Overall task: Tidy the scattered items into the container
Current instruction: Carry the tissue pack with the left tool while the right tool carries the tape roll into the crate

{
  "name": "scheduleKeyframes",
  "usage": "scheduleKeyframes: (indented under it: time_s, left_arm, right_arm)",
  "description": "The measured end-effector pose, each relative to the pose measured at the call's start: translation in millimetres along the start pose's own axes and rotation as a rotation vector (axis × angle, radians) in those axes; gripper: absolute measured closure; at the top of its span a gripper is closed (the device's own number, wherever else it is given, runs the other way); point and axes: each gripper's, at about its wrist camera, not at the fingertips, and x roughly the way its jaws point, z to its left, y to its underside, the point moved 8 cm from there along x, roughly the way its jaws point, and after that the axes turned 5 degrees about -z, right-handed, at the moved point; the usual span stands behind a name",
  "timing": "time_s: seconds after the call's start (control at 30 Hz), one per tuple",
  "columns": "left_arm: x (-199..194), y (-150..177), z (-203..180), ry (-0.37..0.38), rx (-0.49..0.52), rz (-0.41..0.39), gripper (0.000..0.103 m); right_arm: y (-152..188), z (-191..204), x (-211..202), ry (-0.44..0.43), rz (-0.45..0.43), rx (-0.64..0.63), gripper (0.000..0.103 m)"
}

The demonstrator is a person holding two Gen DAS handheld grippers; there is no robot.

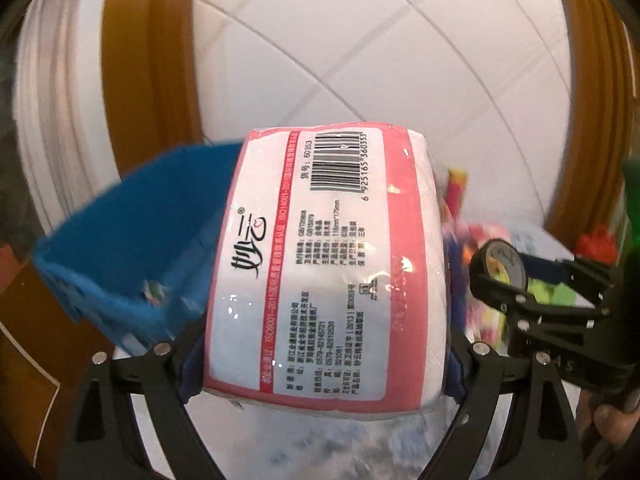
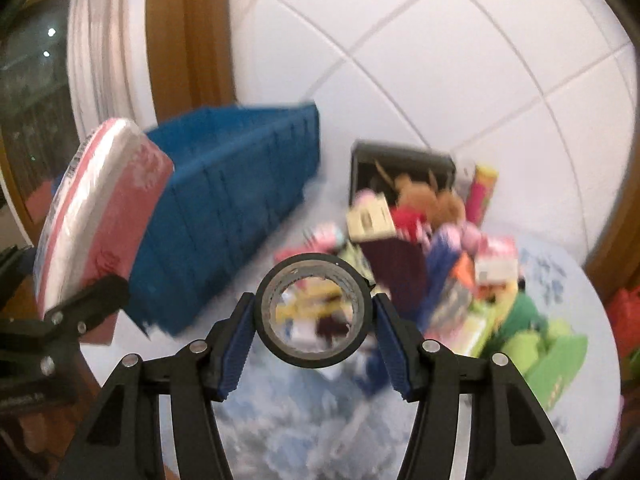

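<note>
My left gripper (image 1: 320, 364) is shut on a pink and white tissue pack (image 1: 328, 264) and holds it up, just right of the blue bin (image 1: 132, 248). The pack also shows at the left of the right wrist view (image 2: 100, 216), beside the blue bin (image 2: 240, 200). My right gripper (image 2: 314, 316) is shut on a black tape roll (image 2: 314, 312), held upright above the table. In the left wrist view the right gripper (image 1: 520, 276) with the tape roll (image 1: 500, 264) is to the right of the pack.
A heap of scattered items (image 2: 440, 264) lies on the round blue-and-white patterned table (image 2: 288, 432), with a black box (image 2: 400, 160) behind it and green items (image 2: 552, 352) at the right. A white tiled wall (image 2: 440, 60) and brown wooden frame (image 2: 188, 40) stand behind.
</note>
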Motion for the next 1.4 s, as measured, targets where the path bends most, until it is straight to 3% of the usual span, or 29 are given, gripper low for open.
scheduleKeyframes:
  time_s: [0.13,0.33,0.5,0.7,0.9,1.1,1.27,1.4]
  left_arm:
    - [0.9,-34.1,50.3,-0.045,0.004,-0.03,0.013]
    - [21.7,-63.9,161.6,-0.165,0.011,-0.015,0.013]
    - [71.2,-55.2,245.3,-0.185,-0.001,0.127,0.013]
    - [144.5,-28.0,309.5,-0.152,0.001,0.35,0.013]
    - [180.5,-9.3,326.4,-0.108,0.022,0.429,0.013]
    - [193.7,0.2,322.4,-0.064,0.032,0.427,0.013]
    - [193.8,-10.4,310.0,-0.051,0.056,0.418,0.011]
    - [193.3,-11.5,306.3,-0.056,0.075,0.423,0.009]
  right_arm:
    - [-42.5,40.4,7.1,-0.062,-0.059,-0.026,0.045]
    - [-100.0,124.9,35.9,-0.167,-0.112,-0.064,0.045]
    - [-116.8,199.5,84.8,-0.223,-0.072,-0.115,0.045]
    - [-107.7,253.6,170.6,-0.21,0.137,-0.168,0.045]
    - [-96.9,263.4,221.5,-0.134,0.311,-0.196,0.045]
    - [-100.5,253.7,233.8,-0.072,0.328,-0.196,0.045]
    - [-106.3,252.5,240.1,-0.057,0.331,-0.192,0.045]
    - [-111.0,248.7,241.1,-0.024,0.314,-0.197,0.032]
